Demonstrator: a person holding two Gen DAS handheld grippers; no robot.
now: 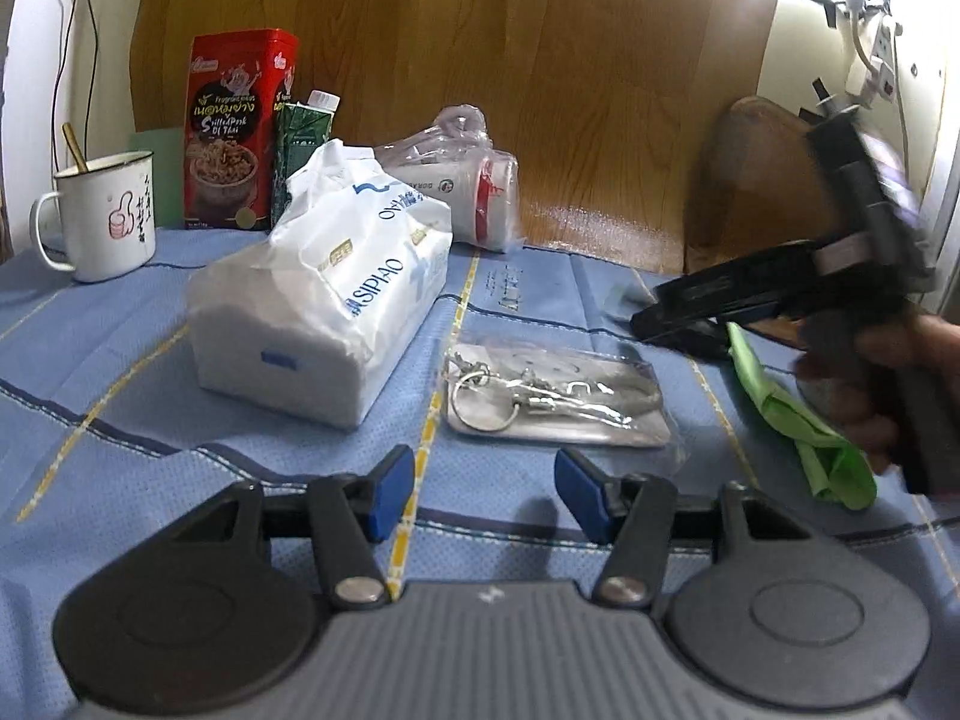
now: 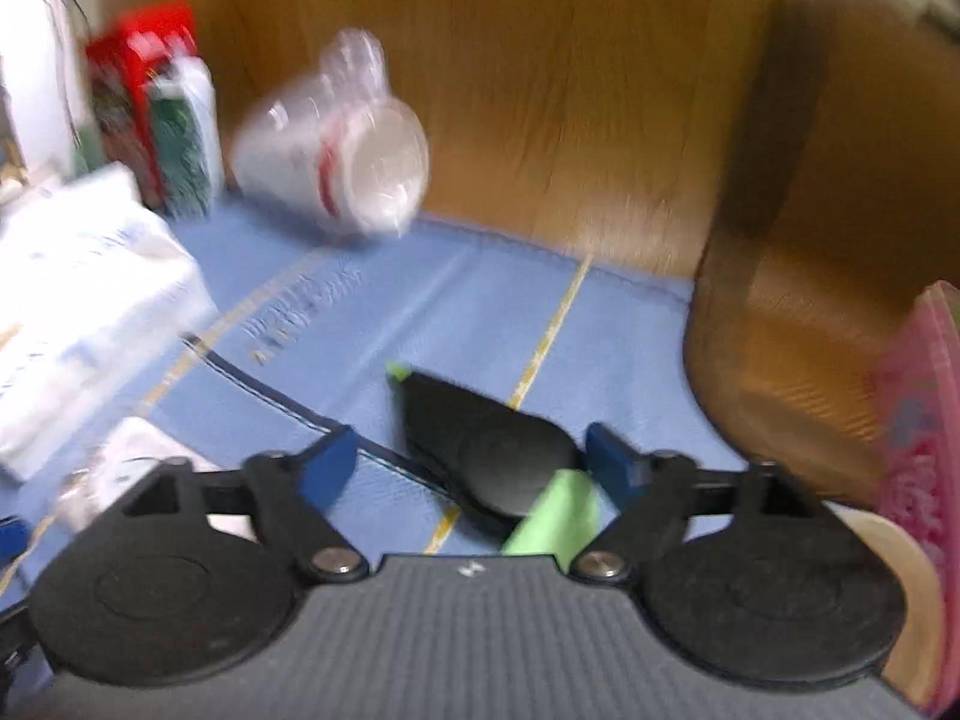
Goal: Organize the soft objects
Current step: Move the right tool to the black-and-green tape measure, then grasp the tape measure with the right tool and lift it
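Observation:
A white tissue pack (image 1: 324,306) lies on the blue cloth (image 1: 120,360), ahead and left of my open, empty left gripper (image 1: 483,495). A bagged stack of paper cups (image 1: 462,186) lies on its side behind it and also shows in the right wrist view (image 2: 342,162). A clear bag of key rings (image 1: 552,396) lies just ahead of my left fingers. A green folded bag (image 1: 798,420) lies at the right under the right-hand gripper (image 1: 678,315). In the blurred right wrist view my right gripper (image 2: 471,471) is open over a black object (image 2: 486,444) and the green bag (image 2: 555,519).
A white enamel mug (image 1: 105,216) with a spoon, a red noodle box (image 1: 237,132) and a green carton (image 1: 303,150) stand at the back left against a wooden panel (image 1: 540,90). A wooden board (image 2: 792,312) and a pink item (image 2: 921,408) stand at the right.

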